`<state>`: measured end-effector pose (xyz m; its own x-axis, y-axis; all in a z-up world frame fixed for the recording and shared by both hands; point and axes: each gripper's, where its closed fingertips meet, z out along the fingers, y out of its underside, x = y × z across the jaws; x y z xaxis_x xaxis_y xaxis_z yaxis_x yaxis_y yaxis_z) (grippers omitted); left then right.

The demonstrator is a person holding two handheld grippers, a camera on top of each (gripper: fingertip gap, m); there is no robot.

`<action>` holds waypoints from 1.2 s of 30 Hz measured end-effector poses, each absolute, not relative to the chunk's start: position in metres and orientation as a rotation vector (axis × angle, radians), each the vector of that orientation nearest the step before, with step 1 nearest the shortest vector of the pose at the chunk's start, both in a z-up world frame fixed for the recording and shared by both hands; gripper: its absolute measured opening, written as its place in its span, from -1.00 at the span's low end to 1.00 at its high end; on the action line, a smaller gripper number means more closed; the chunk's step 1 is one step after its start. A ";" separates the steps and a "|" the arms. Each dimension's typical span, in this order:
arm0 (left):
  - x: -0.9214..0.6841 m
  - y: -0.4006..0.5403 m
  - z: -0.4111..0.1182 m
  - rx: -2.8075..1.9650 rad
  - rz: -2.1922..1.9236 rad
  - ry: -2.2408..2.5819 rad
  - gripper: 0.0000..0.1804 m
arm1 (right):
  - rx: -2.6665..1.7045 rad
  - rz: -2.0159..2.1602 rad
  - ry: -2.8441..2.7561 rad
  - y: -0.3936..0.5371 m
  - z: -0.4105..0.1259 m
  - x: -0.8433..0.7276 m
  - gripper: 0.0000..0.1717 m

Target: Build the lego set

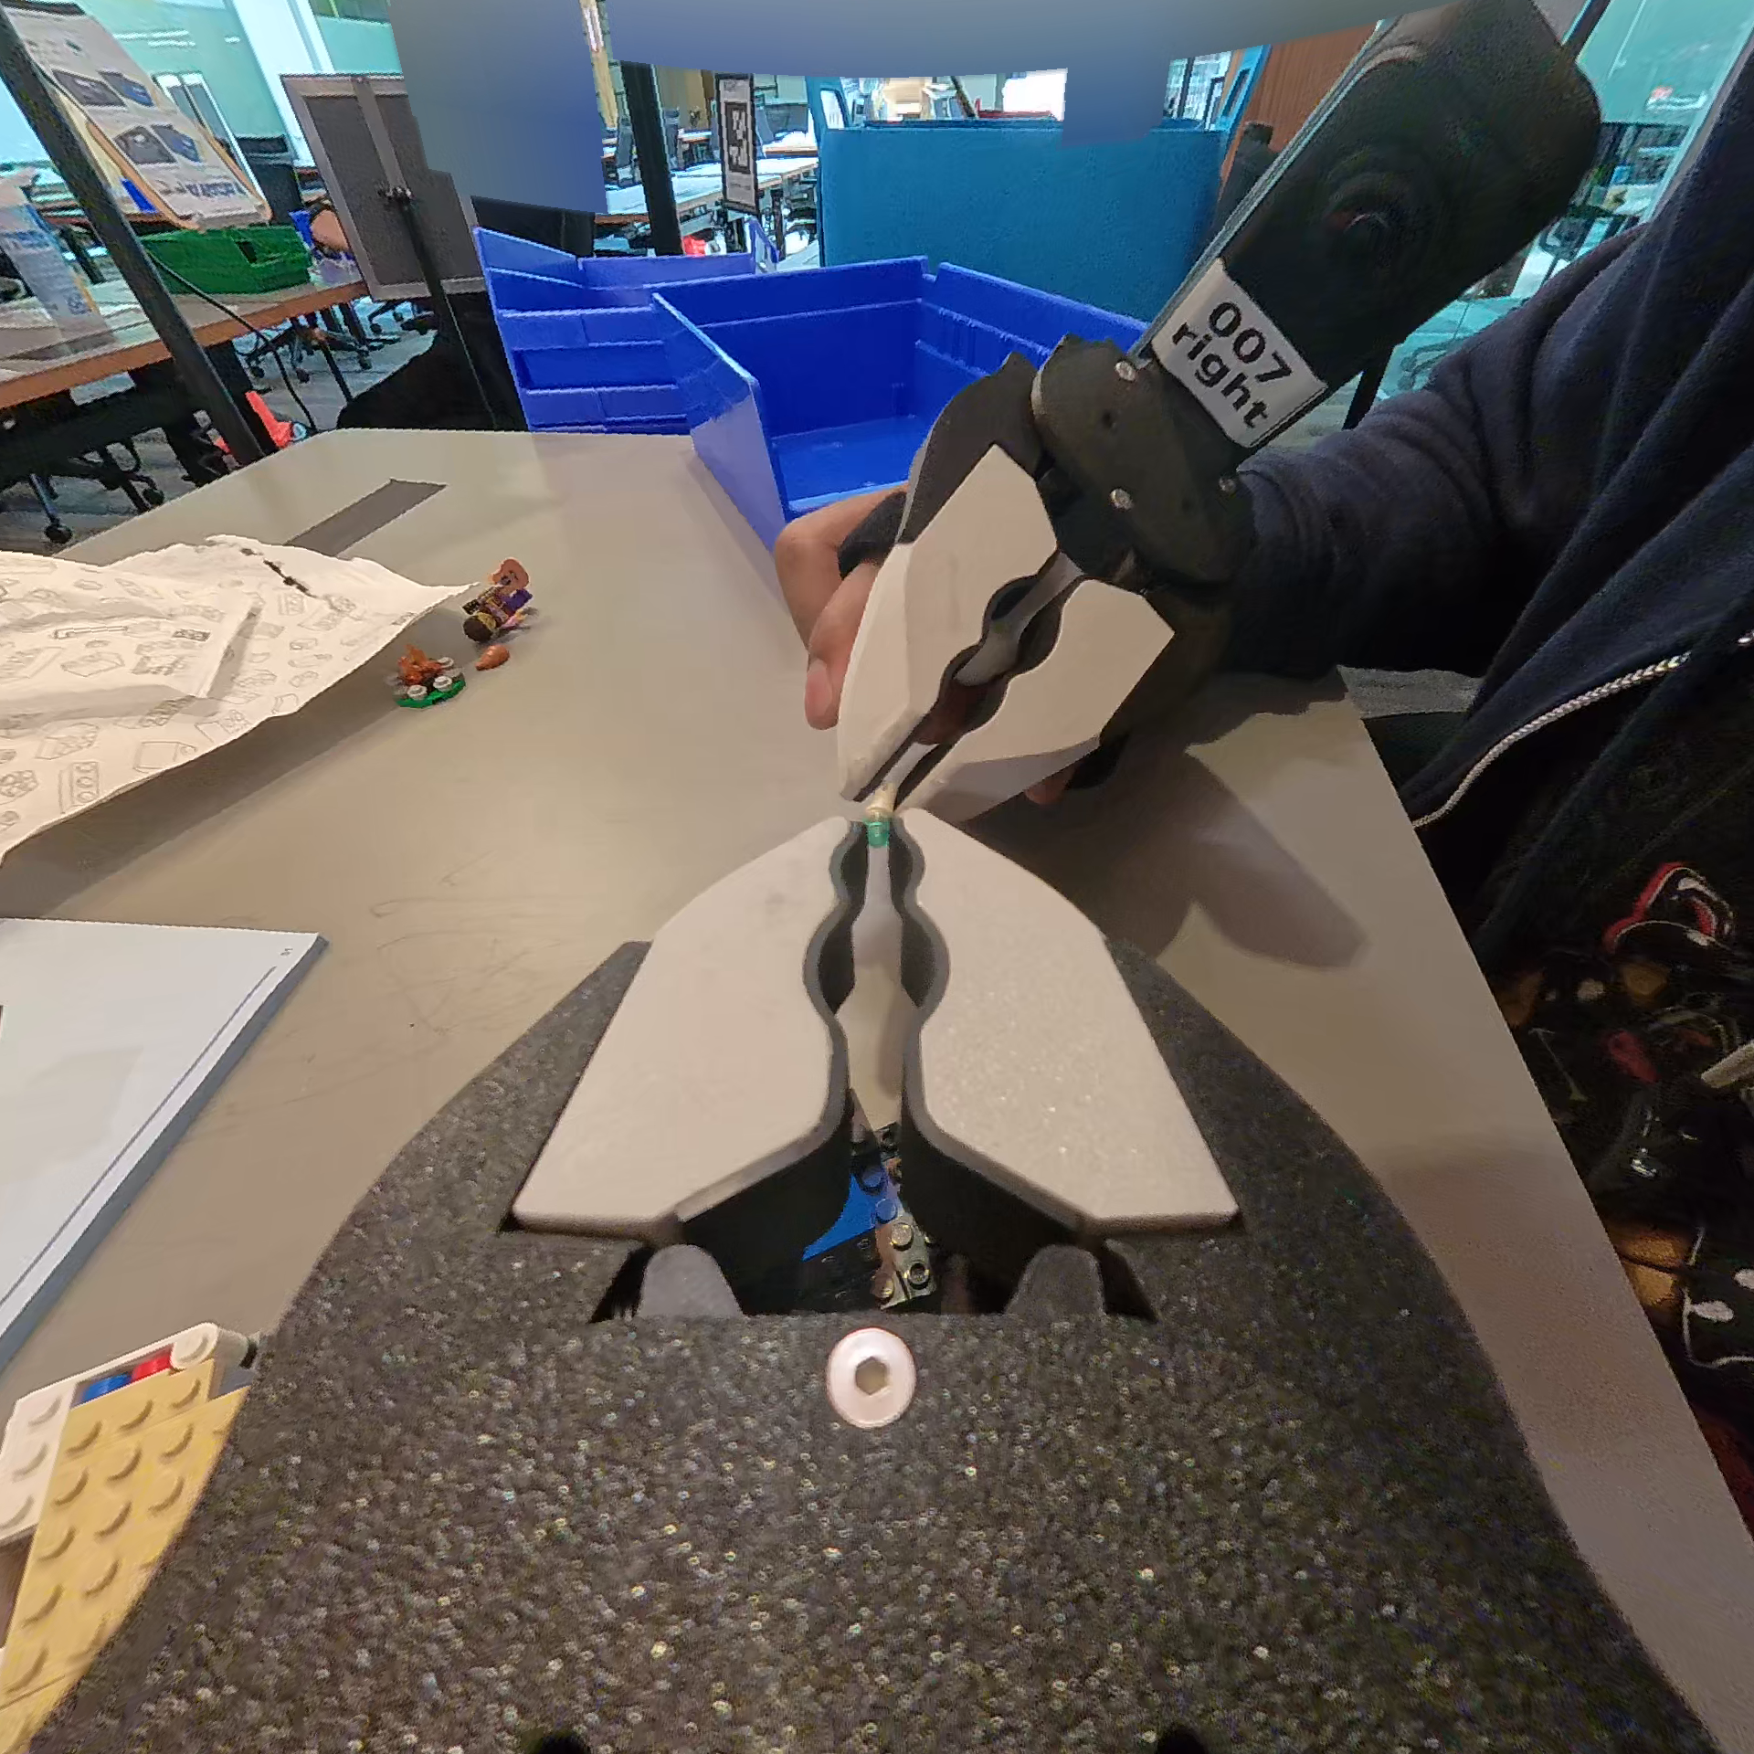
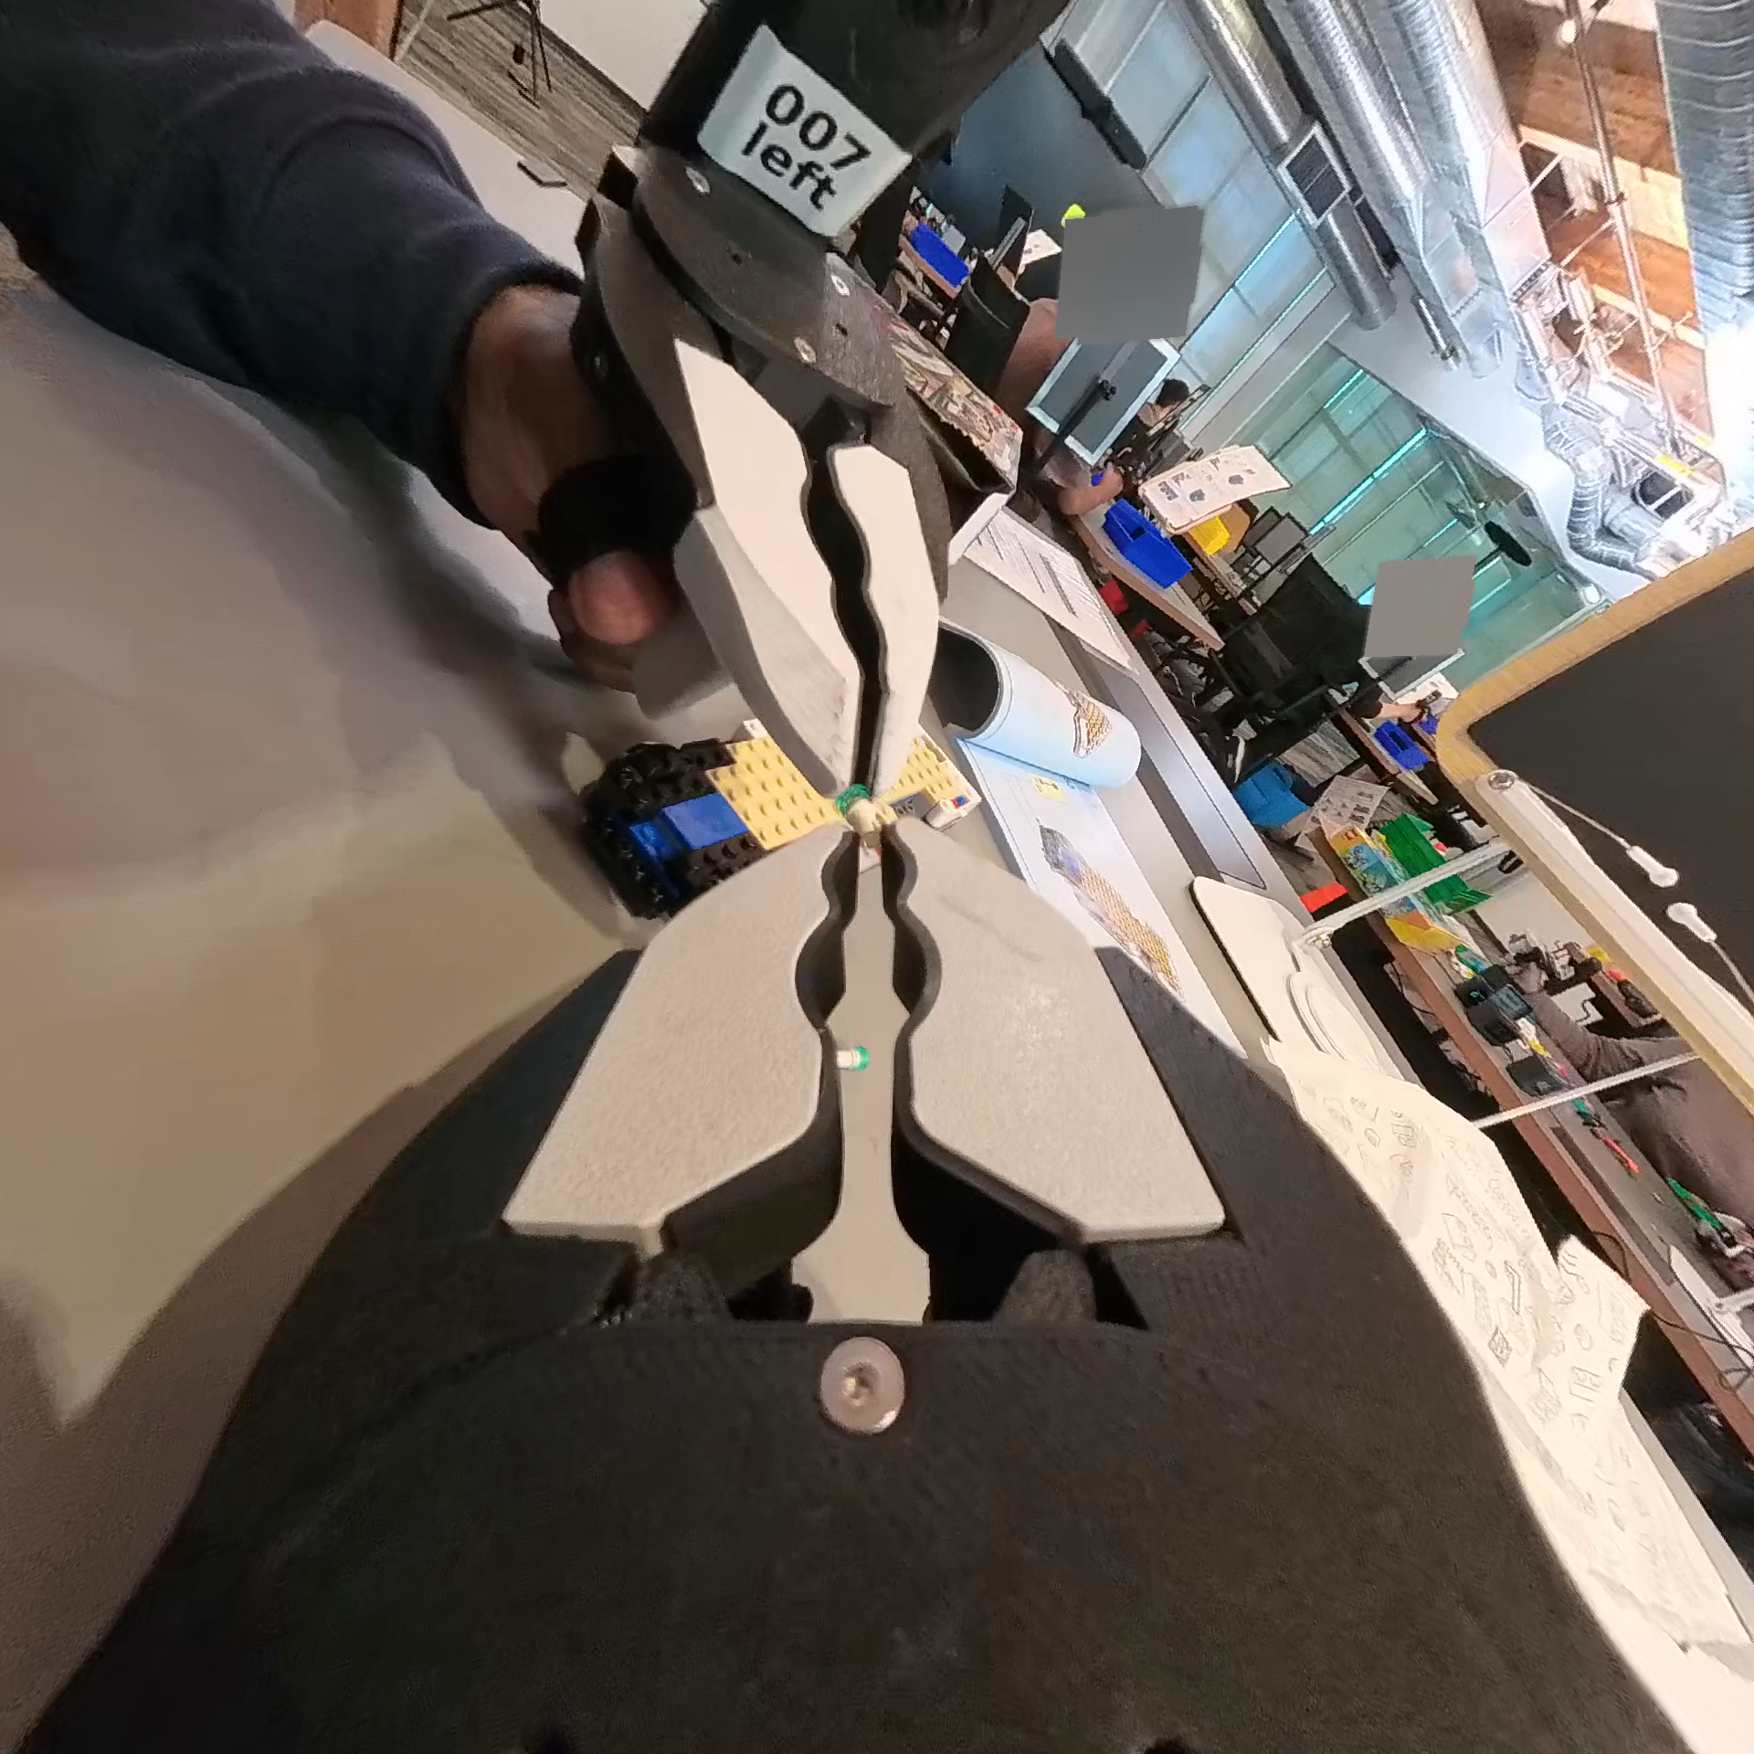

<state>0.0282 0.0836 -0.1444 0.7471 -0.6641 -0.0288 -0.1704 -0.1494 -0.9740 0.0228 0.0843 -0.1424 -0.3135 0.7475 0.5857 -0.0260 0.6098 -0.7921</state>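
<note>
The left tongs (image 1: 878, 835) were clenched on a tiny translucent green round stud (image 1: 877, 834), pinched at their very tips above the grey counter (image 1: 588, 854). The right tongs (image 2: 868, 835) met them tip to tip, clenched on a small cream-white peg piece (image 2: 864, 814) that touched the green stud, so the two small parts sat joined between both pairs of tips, off the counter surface.

A second small green-and-white stud piece (image 2: 852, 1057) lay on the counter below the right tongs. Just behind the meeting point stood a brick model of black, blue and tan studded plates (image 2: 702, 816), near the person's edge of the counter. Beside it lay an open pale-blue instruction booklet (image 2: 1072, 807) with one page curled. Toward the counter's far left lay crumpled white printed paper bags (image 1: 142, 645), with a small purple minifigure (image 1: 495, 600) and a little brown-and-green build (image 1: 429, 676) next to them. Blue plastic bins (image 1: 816, 380) stood at the far edge.
</note>
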 end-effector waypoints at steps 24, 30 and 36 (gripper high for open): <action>0.041 0.075 -0.138 -1.658 -0.638 0.683 -0.94 | -0.543 1.097 -1.737 0.074 -0.134 0.037 -0.96; 0.039 0.077 -0.132 -1.648 -0.740 0.588 -0.86 | -0.552 1.091 -1.644 0.079 -0.121 0.035 -0.95; 0.039 0.080 -0.127 -1.625 -0.706 0.541 -0.88 | -0.552 1.033 -1.627 0.079 -0.122 0.031 -0.95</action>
